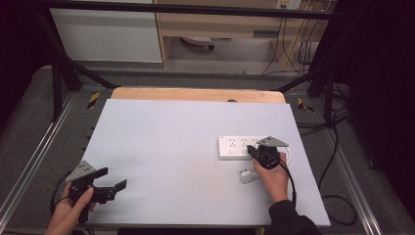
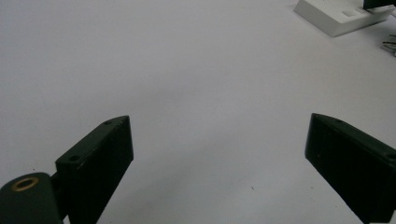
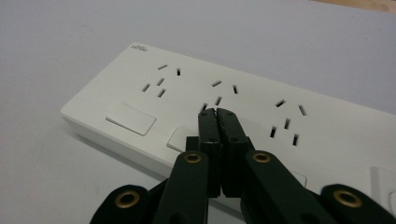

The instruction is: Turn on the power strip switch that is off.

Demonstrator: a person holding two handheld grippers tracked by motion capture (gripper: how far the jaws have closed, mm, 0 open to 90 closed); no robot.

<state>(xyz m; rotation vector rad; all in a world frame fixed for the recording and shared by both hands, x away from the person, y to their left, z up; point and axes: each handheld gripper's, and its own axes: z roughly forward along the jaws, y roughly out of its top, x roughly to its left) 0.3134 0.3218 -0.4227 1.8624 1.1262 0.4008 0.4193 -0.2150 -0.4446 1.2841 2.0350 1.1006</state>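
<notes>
Pale grey covers the desk [image 1: 161, 161], which sits inside a dark metal frame with carpet and cables around it. At the right of the high view lies a white power strip [image 1: 240, 147], its long side running left to right, and just below it, toward the lower right, a small white plug [image 1: 246, 176] rests on the desk, apart from the strip.

At the strip's near edge, the right gripper [image 1: 253, 151] has its fingers clenched together with nothing between them. In the right gripper view the tips [image 3: 218, 113] sit low over the strip [image 3: 140, 88], close to the middle set of socket slots and above a row of rocker switches [image 3: 130, 119]; whether they actually touch the surface I cannot tell.

The left gripper [image 1: 113, 178] hovers at the lower left of the high view, fingers released and wide, empty, with bare desk between them [image 2: 215, 140].

My judgement: the work is at an early stage. The closed tips look set to press on the strip, perhaps a switch, and the plug is not yet in any socket, so inserting it appears to remain.
</notes>
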